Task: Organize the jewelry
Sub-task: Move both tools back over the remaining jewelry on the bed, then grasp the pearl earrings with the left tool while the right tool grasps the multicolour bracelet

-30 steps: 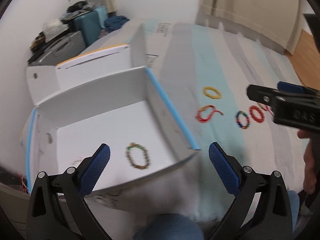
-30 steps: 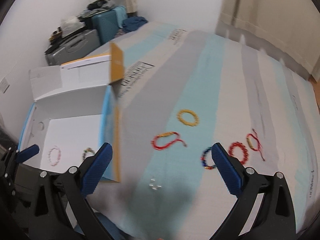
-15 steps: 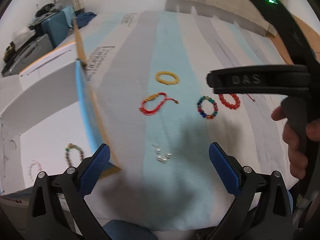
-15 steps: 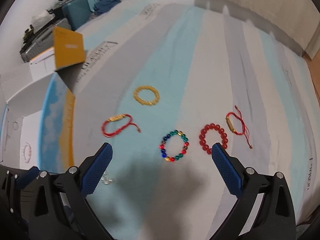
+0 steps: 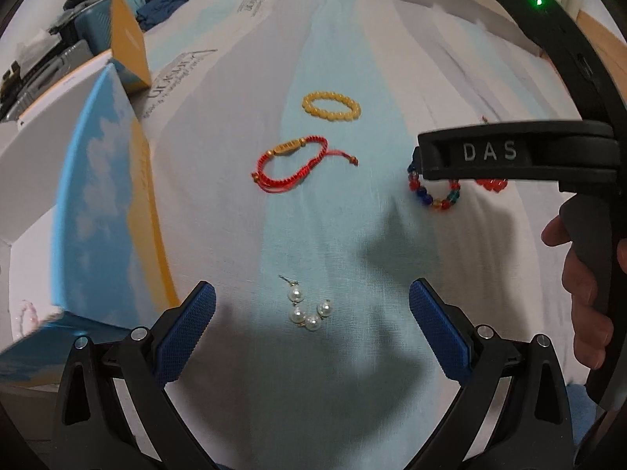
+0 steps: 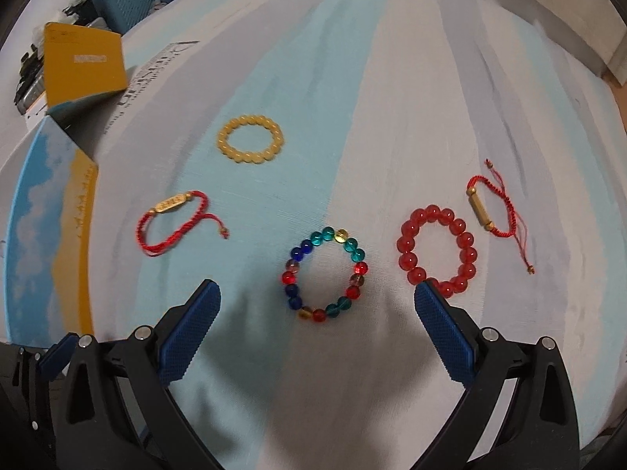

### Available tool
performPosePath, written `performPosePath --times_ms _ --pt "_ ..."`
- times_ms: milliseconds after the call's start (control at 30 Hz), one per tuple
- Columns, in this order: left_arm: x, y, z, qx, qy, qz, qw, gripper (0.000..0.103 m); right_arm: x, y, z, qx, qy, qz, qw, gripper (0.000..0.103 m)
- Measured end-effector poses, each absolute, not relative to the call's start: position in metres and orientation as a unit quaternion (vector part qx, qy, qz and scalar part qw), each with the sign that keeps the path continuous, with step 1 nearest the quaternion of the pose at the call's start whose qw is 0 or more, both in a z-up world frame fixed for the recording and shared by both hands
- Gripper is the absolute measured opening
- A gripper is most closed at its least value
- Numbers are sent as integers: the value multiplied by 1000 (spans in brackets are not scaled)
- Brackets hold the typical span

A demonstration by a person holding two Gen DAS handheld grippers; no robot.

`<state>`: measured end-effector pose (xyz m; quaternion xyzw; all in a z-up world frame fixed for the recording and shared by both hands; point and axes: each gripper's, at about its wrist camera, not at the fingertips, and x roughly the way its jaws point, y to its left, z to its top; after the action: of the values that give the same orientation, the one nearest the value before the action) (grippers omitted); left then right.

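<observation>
Both grippers are spread wide and hold nothing. Since a second ago the left gripper point(image 5: 312, 321) has been swung away from the open box point(image 5: 94, 211), where a beaded bracelet was seen lying inside, and is now set over the pearl piece point(image 5: 307, 309) on the striped bed cover point(image 5: 392, 78). The right gripper point(image 6: 317, 313) has been brought down over the multicoloured bead bracelet point(image 6: 324, 274), framed between its pads. Yellow bead bracelet point(image 6: 250, 139), red bead bracelet point(image 6: 437, 250) and two red cord bracelets point(image 6: 176, 221) point(image 6: 495, 211) remain on the cover. One deposit appears finished, with two pickups judged next.
</observation>
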<state>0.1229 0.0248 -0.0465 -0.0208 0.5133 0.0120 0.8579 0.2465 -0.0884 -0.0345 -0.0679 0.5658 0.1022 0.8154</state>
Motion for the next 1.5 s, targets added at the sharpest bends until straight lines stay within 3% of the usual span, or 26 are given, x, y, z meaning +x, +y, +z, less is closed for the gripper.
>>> performPosePath --times_ms 300,500,567,667,800,1033,1100,1133,1167,1500 --pt "133 20 -77 -41 529 26 847 96 252 -89 -59 -63 582 121 801 94" --pt "137 21 -91 -39 533 41 844 88 259 -79 -72 -62 598 129 789 77" --pt "136 22 -92 -42 532 45 845 85 260 -72 -76 -75 598 123 789 76" --pt "136 24 -92 -42 529 51 846 75 258 -67 -78 -87 595 121 790 70" --pt "135 25 -90 -47 529 56 846 57 256 -64 -77 -97 593 114 791 55" --pt "135 23 -90 -44 536 61 841 36 252 -63 -74 -102 592 111 791 28" --pt "135 22 -90 -41 539 58 839 23 251 -67 -73 -100 592 109 792 23" --pt "134 21 -90 -39 541 58 838 22 249 -71 -71 -98 592 109 792 20" --pt "134 22 -89 -41 543 57 837 13 249 -73 -70 -98 592 105 793 20" --pt "129 20 -84 -44 548 56 834 10 249 -76 -60 -85 586 107 799 19"
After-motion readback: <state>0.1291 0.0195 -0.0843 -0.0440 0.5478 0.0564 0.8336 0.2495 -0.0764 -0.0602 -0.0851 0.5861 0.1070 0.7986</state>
